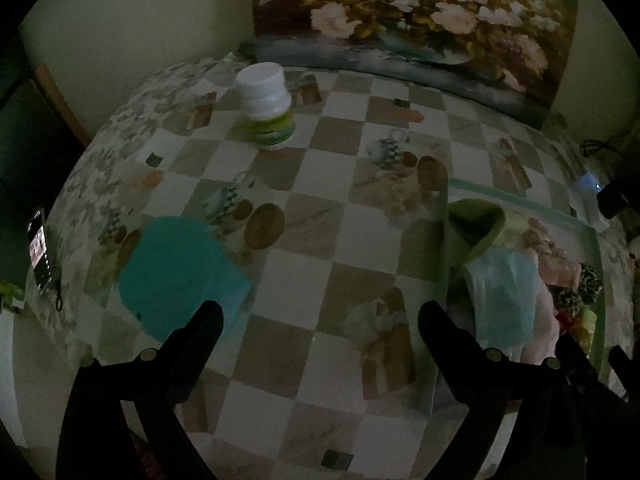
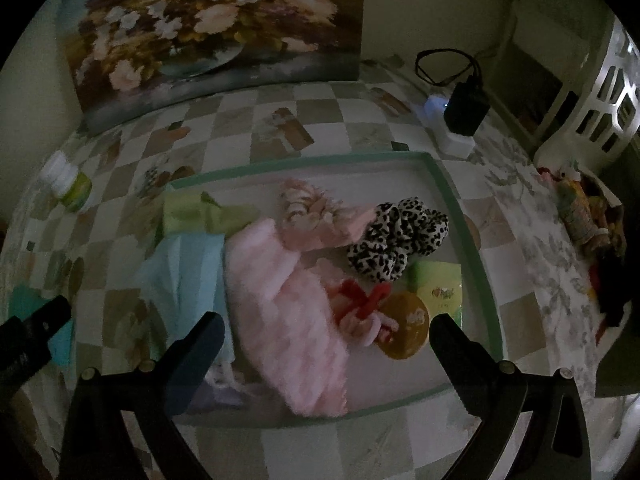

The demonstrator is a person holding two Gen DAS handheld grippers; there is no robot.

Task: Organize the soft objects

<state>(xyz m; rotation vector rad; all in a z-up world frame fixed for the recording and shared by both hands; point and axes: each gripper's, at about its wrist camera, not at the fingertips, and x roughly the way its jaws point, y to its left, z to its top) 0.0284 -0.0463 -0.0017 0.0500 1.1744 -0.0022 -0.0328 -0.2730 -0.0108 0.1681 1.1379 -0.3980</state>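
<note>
Both grippers are hanging wide open and empty: the left gripper beside the teal cloth lying outside the green-rimmed tray, the right gripper over the pink fluffy cloth inside it. Reaching for the teal cloth in this dim light is risking a pinch of the checkered tabletop covering instead. Only the right wrist view is showing the leopard scrunchie clearly; only the left is showing the whole teal cloth.
</note>
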